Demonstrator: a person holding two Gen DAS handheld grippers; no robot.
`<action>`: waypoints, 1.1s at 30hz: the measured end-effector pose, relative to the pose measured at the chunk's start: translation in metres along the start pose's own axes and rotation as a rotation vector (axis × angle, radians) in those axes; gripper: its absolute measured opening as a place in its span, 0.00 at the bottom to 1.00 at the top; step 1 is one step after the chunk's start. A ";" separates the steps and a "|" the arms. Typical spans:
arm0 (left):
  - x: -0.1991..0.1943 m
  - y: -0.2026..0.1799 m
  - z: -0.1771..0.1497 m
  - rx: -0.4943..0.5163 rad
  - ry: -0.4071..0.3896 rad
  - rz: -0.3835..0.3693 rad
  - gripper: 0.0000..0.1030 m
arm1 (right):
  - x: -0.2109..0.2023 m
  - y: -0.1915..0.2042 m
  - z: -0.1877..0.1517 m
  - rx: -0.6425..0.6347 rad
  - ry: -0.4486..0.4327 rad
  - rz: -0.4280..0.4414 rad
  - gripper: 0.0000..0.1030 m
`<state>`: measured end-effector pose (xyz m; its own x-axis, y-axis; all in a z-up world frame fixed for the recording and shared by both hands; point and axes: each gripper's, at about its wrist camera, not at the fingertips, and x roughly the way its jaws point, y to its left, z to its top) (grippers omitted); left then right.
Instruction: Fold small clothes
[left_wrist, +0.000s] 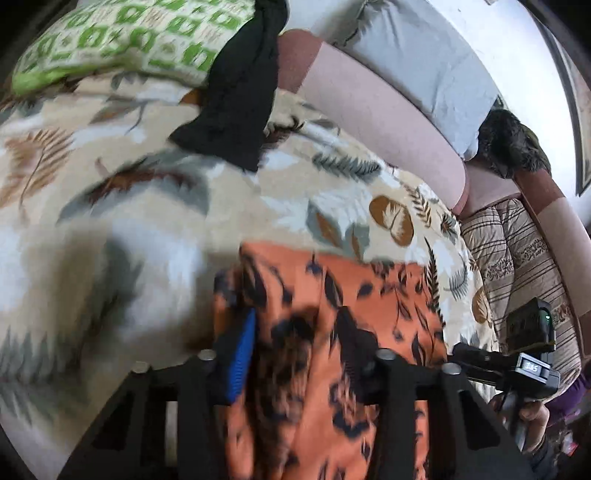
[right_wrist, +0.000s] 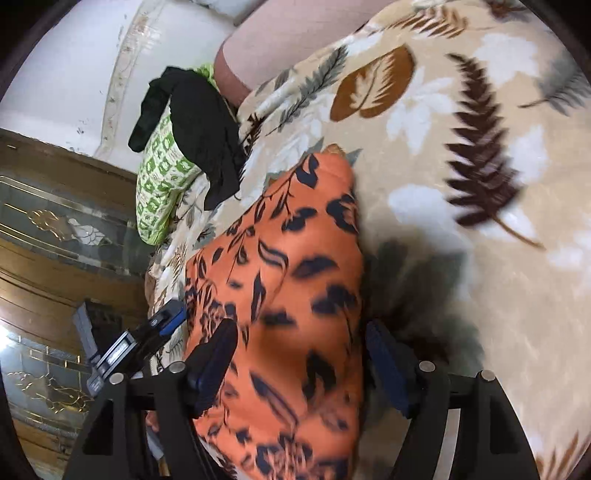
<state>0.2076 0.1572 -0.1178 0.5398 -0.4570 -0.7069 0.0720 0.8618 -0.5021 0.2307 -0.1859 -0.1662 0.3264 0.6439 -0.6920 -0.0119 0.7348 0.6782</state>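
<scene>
Orange floral garment (right_wrist: 295, 280) on the leaf-print bed (right_wrist: 461, 110), mid-fold. Left gripper (left_wrist: 299, 354) fingers pinch its fabric; right gripper (right_wrist: 299, 365) fingers open, straddling it. Next: regrip, fold over.

Two close wrist views, angled down along the jaws, sharing orange garment (left_wrist: 332, 332) and leaf-print bedspread (right_wrist: 461, 110).

I am working in a home bedroom: a bed under a beige leaf-printed blanket (right_wrist: 461, 110), a green-and-white patterned pillow (left_wrist: 122, 40), a padded pink headboard (left_wrist: 380, 114), and a carved wooden wardrobe with gilt-etched mirror panels (right_wrist: 55, 236) alongside.
</scene>
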 end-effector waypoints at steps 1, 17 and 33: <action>0.004 -0.002 0.002 0.038 -0.006 0.011 0.30 | 0.007 -0.001 0.005 -0.006 0.006 -0.004 0.73; -0.071 -0.026 -0.058 0.159 -0.107 0.094 0.54 | -0.052 0.025 -0.039 -0.072 -0.118 0.069 0.66; -0.054 0.006 -0.129 -0.072 0.051 0.225 0.52 | -0.022 0.013 -0.125 -0.032 0.086 0.137 0.75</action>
<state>0.0708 0.1592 -0.1469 0.4919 -0.2671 -0.8287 -0.1064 0.9262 -0.3617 0.1052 -0.1640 -0.1730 0.2379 0.7537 -0.6127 -0.0810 0.6440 0.7608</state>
